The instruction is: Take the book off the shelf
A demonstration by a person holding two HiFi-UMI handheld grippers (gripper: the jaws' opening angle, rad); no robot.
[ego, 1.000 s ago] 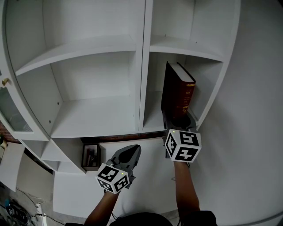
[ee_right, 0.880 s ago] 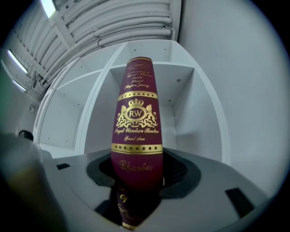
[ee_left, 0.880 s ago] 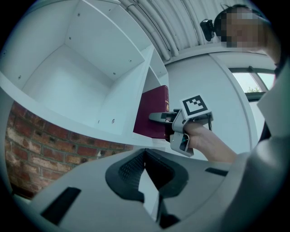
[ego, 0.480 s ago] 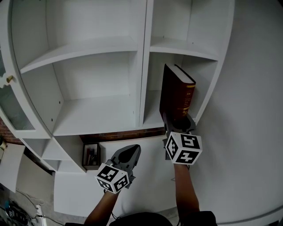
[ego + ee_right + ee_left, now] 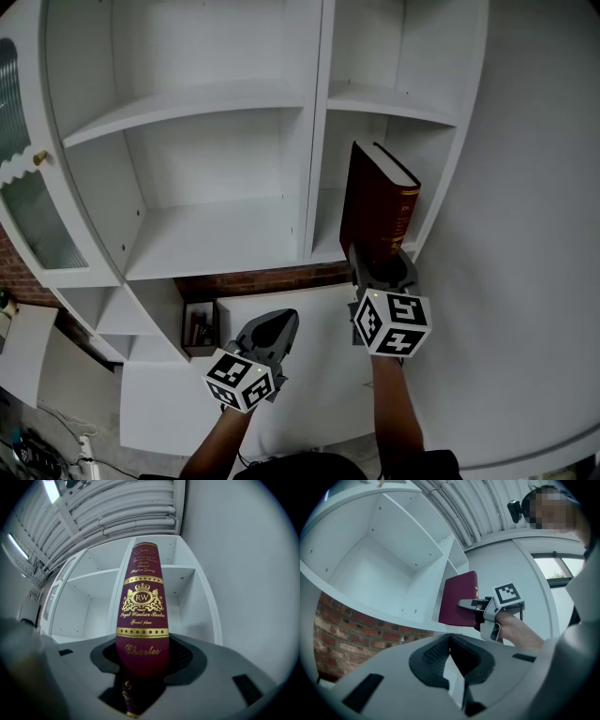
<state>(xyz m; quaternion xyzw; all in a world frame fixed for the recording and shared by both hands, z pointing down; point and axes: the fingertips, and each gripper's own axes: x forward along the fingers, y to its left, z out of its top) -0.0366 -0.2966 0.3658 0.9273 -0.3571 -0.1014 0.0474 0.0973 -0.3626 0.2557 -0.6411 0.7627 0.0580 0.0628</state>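
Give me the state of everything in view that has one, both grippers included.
Dark red hardback book with gold lettering: upright, at the front of the right-hand compartment, clamped at its lower end.
Right gripper: shut on the book's spine.
Left gripper: shut, nothing between its jaws, away from the book.
White shelf unit: open-fronted, with the book in its right-hand compartment.

We see a strip of brick wall (image 5: 262, 279), a small open box (image 5: 199, 328) just below its left end, and a glass door (image 5: 42, 225) farther left.
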